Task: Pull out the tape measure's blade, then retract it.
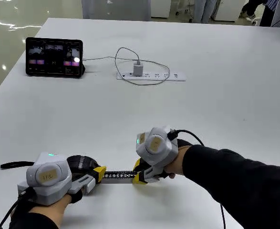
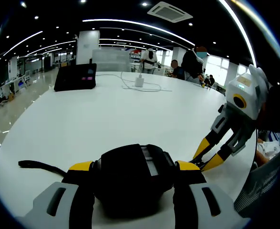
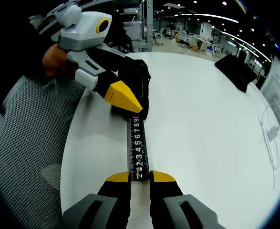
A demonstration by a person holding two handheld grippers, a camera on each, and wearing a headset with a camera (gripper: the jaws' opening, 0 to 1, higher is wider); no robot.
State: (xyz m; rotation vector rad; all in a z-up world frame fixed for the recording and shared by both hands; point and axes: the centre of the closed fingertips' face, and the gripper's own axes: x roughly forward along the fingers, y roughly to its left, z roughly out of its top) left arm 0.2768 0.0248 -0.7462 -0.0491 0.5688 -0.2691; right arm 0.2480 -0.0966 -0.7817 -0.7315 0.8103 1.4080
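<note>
The black tape measure case (image 1: 84, 166) rests on the white table (image 1: 187, 100) near its front edge, with my left gripper (image 1: 98, 174) shut around it. In the left gripper view the case (image 2: 132, 174) sits between the yellow-tipped jaws. A short length of dark blade (image 1: 117, 176) with white numbers runs from the case to my right gripper (image 1: 139, 175), which is shut on the blade's end. The right gripper view shows the blade (image 3: 137, 145) stretching from its jaws to the case (image 3: 135, 86). The case's black wrist strap (image 1: 15, 164) trails left.
At the back left stands a dark tablet (image 1: 54, 57) with a lit screen. A white power strip (image 1: 151, 75) with a charger and looped cable lies behind the middle of the table. People stand far off beyond the table's back edge.
</note>
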